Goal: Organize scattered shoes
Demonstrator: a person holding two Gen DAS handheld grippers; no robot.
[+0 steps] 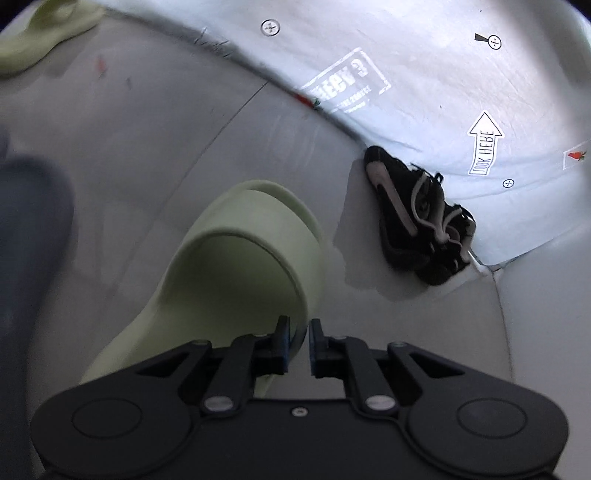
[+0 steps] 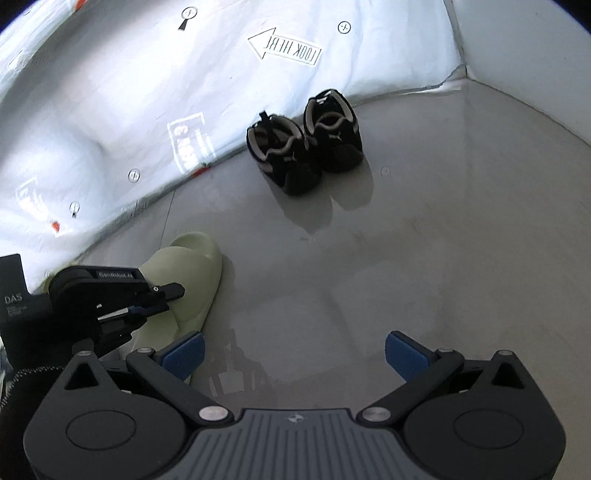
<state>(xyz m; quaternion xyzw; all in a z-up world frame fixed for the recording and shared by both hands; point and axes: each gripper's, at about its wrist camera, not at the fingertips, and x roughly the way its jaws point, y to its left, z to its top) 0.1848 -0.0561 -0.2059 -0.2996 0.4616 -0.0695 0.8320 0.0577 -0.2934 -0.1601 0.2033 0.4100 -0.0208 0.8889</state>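
No box, rack or other container is seen in either view; the shoes lie directly on the grey floor [image 2: 424, 258]. A pale green slide [image 1: 236, 258] is pinched by the left gripper [image 1: 298, 345], whose blue-padded fingers are closed to a narrow gap on the edge of the slide's strap; in the right wrist view the same slide [image 2: 192, 273] is seen near the white sheeted wall [image 2: 110, 110], with the left gripper [image 2: 155, 302] clamped on it from the side. The right gripper [image 2: 293, 356] is held wide open above bare floor, nothing between its blue pads [image 2: 404, 354], its left pad just beside the slide. A pair of black sneakers [image 2: 306, 147] is set side by side, touching each other, against the foot of the wall close to the corner, toes toward the camera; in the left wrist view the pair [image 1: 417, 218] is seen from the side. A second green slide [image 1: 44, 33] lies well apart at the far upper left, also near the wall. An arrow sticker [image 1: 484, 144] is fixed to the sheet above the sneakers. A broad stretch of open floor is left between the held slide and the sneakers, bounded by the wall's lower edge and the corner [image 2: 463, 75].
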